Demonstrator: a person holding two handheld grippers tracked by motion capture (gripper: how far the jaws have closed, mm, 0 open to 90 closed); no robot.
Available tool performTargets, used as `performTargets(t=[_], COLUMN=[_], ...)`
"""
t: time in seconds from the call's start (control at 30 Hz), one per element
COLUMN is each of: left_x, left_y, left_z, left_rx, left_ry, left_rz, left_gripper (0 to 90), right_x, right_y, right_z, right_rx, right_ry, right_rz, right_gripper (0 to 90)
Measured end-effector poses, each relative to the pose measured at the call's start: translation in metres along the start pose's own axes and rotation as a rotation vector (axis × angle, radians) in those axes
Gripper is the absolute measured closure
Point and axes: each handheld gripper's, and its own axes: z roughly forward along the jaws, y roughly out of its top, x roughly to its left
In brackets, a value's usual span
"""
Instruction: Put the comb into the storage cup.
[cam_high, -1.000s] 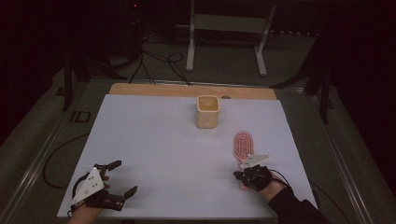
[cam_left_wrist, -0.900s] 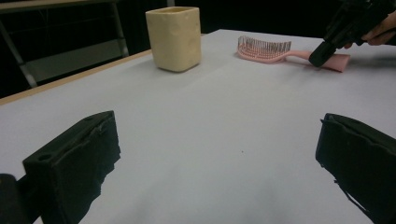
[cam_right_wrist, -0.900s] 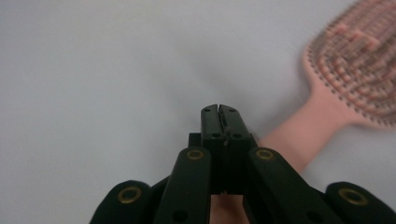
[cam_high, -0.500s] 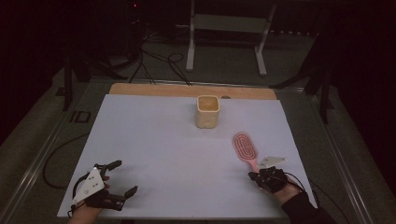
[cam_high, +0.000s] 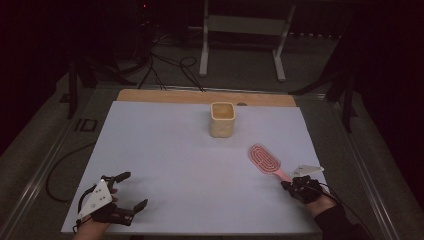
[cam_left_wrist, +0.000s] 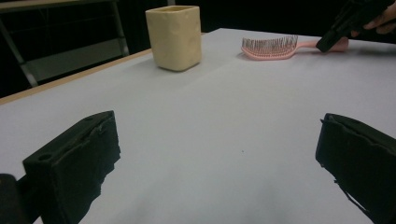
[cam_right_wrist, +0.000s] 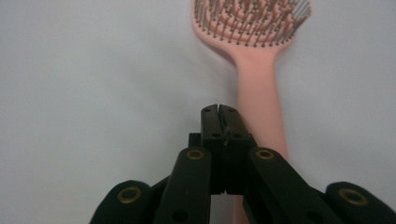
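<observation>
White sheet-covered table (cam_high: 165, 150) bears all things. Cream square-mouthed cup (cam_high: 222, 119) upright near far edge, about mid-width. Pink plastic hairbrush (cam_high: 265, 161) flat on table, nearer and right of cup, well apart from it; bristles up, head toward cup, handle toward near right corner. Right gripper (cam_high: 295, 185) at handle end, near right corner, jaws pressed together just beside handle. Left gripper (cam_high: 131, 191) at near left corner, well apart from cup and brush, jaws spread wide over bare table.
</observation>
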Motion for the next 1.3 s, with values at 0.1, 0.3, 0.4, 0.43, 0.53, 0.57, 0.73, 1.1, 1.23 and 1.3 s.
performTargets(t=[0.1,0.3,0.4,0.43,0.53,0.57,0.73,1.1,1.23,1.3], left_x=[0.000,0.000,0.000,0.000,0.000,0.000,0.000,0.000,0.000,0.000], left_y=[0.000,0.000,0.000,0.000,0.000,0.000,0.000,0.000,0.000,0.000], left_z=[0.000,0.000,0.000,0.000,0.000,0.000,0.000,0.000,0.000,-0.001], left_rx=[0.001,0.001,0.001,0.002,0.001,0.002,0.000,0.000,0.001,0.000], left_ry=[0.000,-0.001,0.002,0.000,0.001,0.001,0.001,0.002,0.001,0.002], left_rz=[-0.002,-0.002,0.002,0.000,0.002,0.004,0.003,0.001,-0.002,0.002], left_gripper=[0.0,0.0,0.0,0.0,0.0,0.0,0.0,0.0,0.0,0.0], right_x=[-0.002,-0.009,-0.010,-0.008,-0.007,-0.007,-0.006,-0.013,-0.018,-0.020], right_y=[0.000,-0.001,-0.001,0.001,0.004,0.004,0.010,0.026,0.034,0.038], right_z=[-0.001,-0.001,-0.001,-0.005,-0.008,-0.008,-0.015,-0.031,-0.036,-0.038], right_rx=[0.005,0.011,0.009,0.001,-0.003,-0.003,-0.007,-0.009,-0.010,-0.004], right_ry=[-0.006,-0.014,-0.013,-0.007,-0.005,-0.005,-0.003,-0.019,-0.029,-0.028], right_rz=[-0.003,0.010,0.009,-0.005,-0.023,-0.023,-0.041,-0.081,-0.102,-0.108], right_gripper=[90.0,90.0,90.0,90.0,90.0,90.0,90.0,90.0,87.9,86.1])
